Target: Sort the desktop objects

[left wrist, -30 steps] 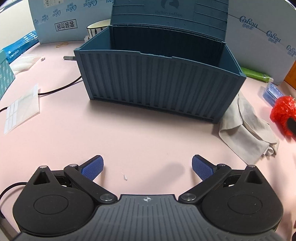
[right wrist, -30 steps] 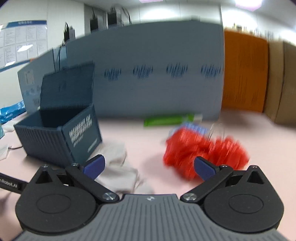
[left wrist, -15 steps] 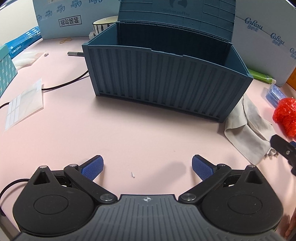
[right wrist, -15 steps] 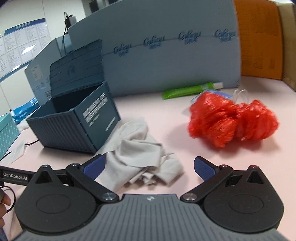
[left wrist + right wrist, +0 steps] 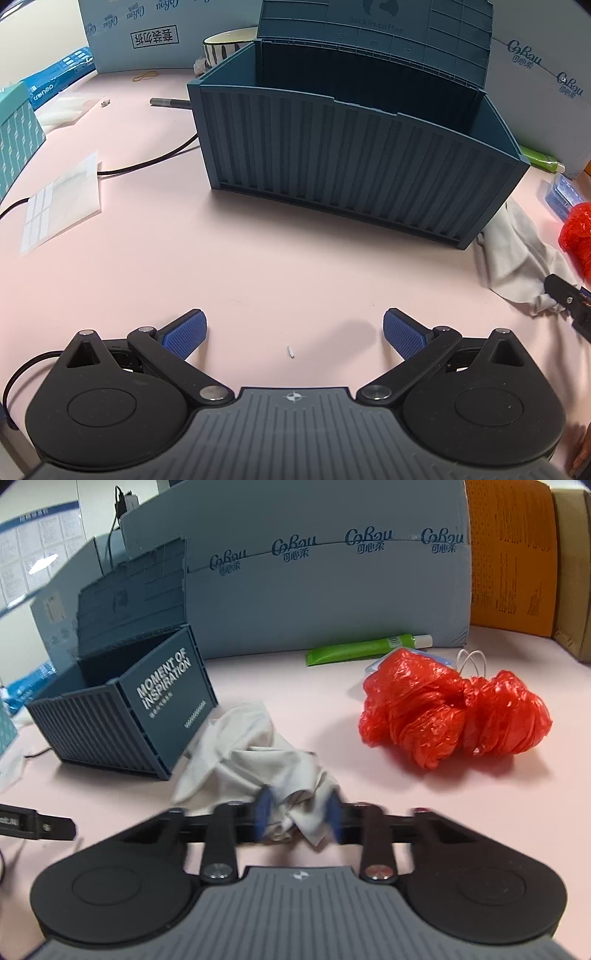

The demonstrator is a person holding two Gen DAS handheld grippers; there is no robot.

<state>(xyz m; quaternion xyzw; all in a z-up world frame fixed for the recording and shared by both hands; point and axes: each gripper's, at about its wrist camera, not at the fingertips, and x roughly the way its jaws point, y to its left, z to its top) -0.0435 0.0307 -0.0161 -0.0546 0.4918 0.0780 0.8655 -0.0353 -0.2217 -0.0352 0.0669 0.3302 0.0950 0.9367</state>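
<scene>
The right gripper's blue fingertips (image 5: 264,812) are motion-blurred. In the left wrist view, the crumpled red plastic bag (image 5: 578,236) is cut off at three o'clock, and the striped bowl (image 5: 221,46) sits half hidden behind the dark blue ribbed storage box (image 5: 351,173).

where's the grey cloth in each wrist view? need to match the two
Left wrist: grey cloth at the far right edge, lying by the right corner of the blue container box.
Right wrist: grey cloth at lower centre, its near end between the right gripper pads.
Shared landmark: the blue container box, lid open, cloth beside its corner.
</scene>
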